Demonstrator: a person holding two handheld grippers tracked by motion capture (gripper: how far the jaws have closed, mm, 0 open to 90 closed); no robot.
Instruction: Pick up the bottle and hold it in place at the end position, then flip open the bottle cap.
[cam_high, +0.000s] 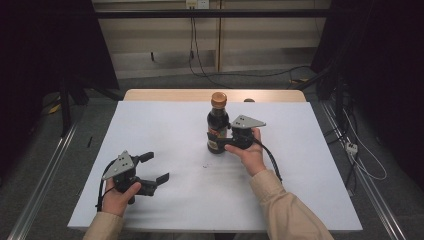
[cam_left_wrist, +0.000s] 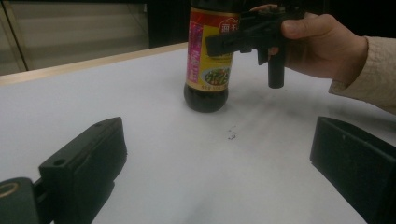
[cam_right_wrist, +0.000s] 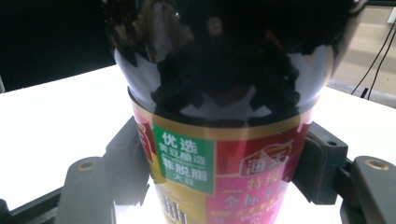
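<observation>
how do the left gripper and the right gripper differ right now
The left gripper has its jaws spread wide with nothing between them; the right gripper has its jaws closed around the labelled body of the dark bottle. The left gripper sits near the front left of the table, apart from the bottle; the right gripper is at the middle. Both are black, hand-held, with a grey plate on top.

The bottle's (cam_right_wrist: 224, 140) green label patch reads 优选, 非脱脂.

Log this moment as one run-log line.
right gripper: shut on bottle | bottle: upright on table | left gripper: open, empty, apart from bottle
</observation>
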